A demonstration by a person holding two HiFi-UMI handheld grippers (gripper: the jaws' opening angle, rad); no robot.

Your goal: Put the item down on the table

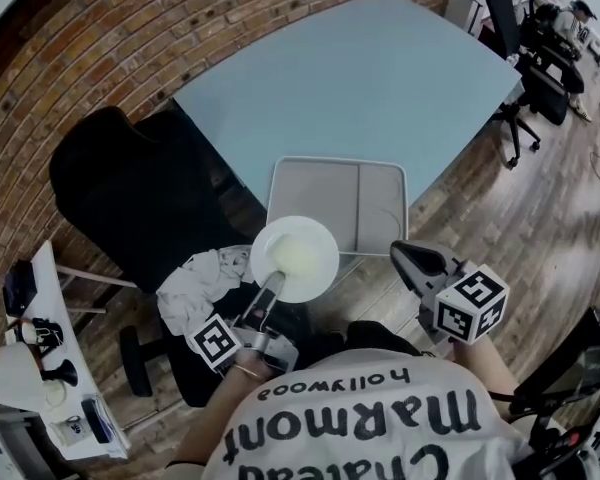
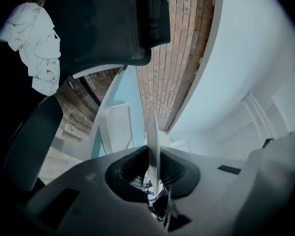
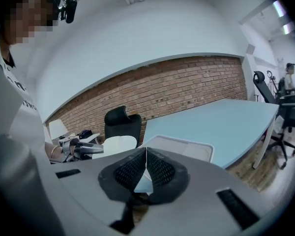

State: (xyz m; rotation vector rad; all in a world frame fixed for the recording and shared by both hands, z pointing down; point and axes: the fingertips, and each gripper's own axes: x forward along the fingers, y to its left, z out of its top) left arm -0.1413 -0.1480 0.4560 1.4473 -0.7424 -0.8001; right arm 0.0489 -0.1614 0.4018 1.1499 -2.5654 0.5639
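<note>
A round white plate [image 1: 295, 258] hangs in the air just off the near corner of the light-blue table [image 1: 380, 78]. My left gripper [image 1: 271, 290] is shut on the plate's near rim. In the left gripper view the plate [image 2: 153, 146] shows edge-on, a thin white blade pinched between the jaws. In the right gripper view the same plate [image 3: 114, 145] shows at the left with the left gripper [image 3: 101, 150] holding it. My right gripper [image 1: 408, 256] floats to the plate's right, off the table edge, shut [image 3: 146, 154] with nothing in it.
A grey two-part tray [image 1: 340, 203] lies on the table's near corner, just beyond the plate. A black office chair [image 1: 130, 198] with white cloth [image 1: 195, 283] draped on it stands at the left. A brick wall [image 1: 100, 48] runs behind. More chairs [image 1: 525, 78] stand at the far right.
</note>
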